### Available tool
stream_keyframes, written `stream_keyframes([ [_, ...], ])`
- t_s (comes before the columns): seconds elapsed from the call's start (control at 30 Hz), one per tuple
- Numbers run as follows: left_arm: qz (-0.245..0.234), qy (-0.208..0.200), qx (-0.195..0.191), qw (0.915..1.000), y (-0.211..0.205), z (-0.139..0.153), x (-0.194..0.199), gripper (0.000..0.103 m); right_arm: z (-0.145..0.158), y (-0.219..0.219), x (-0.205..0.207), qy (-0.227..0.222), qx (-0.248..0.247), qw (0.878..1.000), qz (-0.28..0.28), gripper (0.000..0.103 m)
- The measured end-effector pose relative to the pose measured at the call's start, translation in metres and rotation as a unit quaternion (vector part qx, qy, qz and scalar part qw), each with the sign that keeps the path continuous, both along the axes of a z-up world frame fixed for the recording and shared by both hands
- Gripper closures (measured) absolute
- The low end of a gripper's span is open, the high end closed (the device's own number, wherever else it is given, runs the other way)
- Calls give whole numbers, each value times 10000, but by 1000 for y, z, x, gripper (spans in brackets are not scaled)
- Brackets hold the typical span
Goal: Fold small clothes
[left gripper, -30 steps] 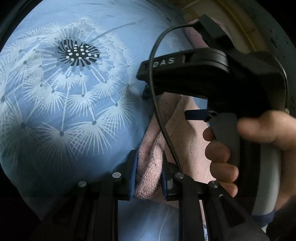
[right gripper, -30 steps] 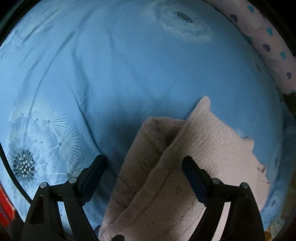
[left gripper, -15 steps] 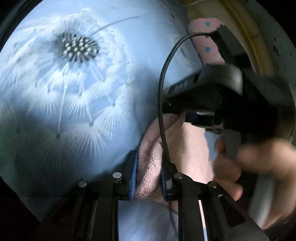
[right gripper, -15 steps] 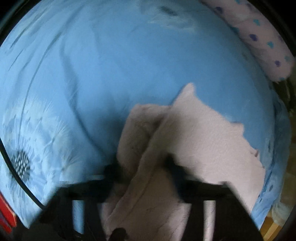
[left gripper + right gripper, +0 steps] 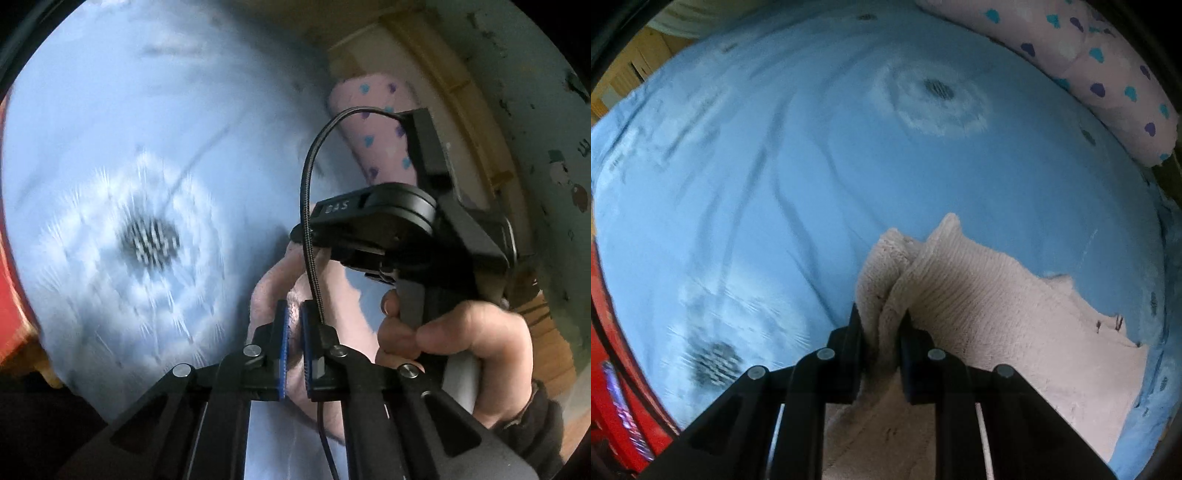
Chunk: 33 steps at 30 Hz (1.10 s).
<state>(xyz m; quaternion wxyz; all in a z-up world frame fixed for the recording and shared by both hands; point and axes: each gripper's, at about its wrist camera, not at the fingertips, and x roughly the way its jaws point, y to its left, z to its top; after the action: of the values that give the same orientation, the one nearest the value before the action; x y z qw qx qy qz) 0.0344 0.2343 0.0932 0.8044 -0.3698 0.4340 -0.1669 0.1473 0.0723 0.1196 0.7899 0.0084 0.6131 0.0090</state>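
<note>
A small pale pink knitted garment (image 5: 979,295) is held up off a blue bedsheet (image 5: 775,166) printed with white dandelions. My right gripper (image 5: 881,314) has its jaws closing on a bunched fold of the knit, pads pressing the cloth. My left gripper (image 5: 294,308) is shut on another edge of the pink garment (image 5: 273,280), which hangs between its blue pads. In the left wrist view the other gripper's black body (image 5: 388,229) and the hand (image 5: 461,332) holding it sit just to the right.
A pink pillow with blue and purple hearts (image 5: 1100,74) lies along the far right of the bed. A yellow wooden bed frame (image 5: 443,92) and a worn green wall (image 5: 535,129) stand beyond it. Something red (image 5: 613,387) borders the bed at the left.
The right jaws went from wide open around the knit to pinched on its fold. Both grippers rose with the garment, so more of the bed and the pillow shows.
</note>
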Motion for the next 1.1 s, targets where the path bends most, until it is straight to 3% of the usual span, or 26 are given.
stream_keyframes([
  [0.07,97,-166,148,9997,0,5,-3,103,11,19,1,-122,98,9999,62,87],
  [0.13,271,-73,221,9994,4,0,-3,103,16,36,6,-207,96,9996,151,87],
  [0.23,659,442,185,9967,18,-25,-4,103,14,45,6,-227,-147,9991,313,87],
  [0.3,949,1001,86,9904,31,-48,-3,103,10,41,7,-194,-193,9991,337,87],
  [0.4,831,792,628,9914,25,-45,-9,81,4,29,10,-123,-201,9990,377,87],
  [0.47,729,692,756,9921,19,-43,-13,56,6,22,13,-140,-98,9989,440,87],
  [0.57,649,391,941,9927,5,-44,-22,44,6,13,20,-162,80,9987,485,87],
  [0.63,776,314,908,9924,1,-49,-23,43,4,6,22,-143,224,9985,489,87],
  [0.83,1281,124,607,9898,13,-57,-15,46,4,-2,16,-140,511,9966,624,87],
  [1.0,1286,-62,-489,9905,21,-65,-1,48,6,-9,10,-164,670,9958,598,87],
  [1.07,893,285,-981,9908,13,-81,7,51,8,-12,8,-179,690,9957,596,87],
  [1.1,756,352,-990,9916,10,-82,4,54,10,-13,6,-196,690,9956,602,87],
])
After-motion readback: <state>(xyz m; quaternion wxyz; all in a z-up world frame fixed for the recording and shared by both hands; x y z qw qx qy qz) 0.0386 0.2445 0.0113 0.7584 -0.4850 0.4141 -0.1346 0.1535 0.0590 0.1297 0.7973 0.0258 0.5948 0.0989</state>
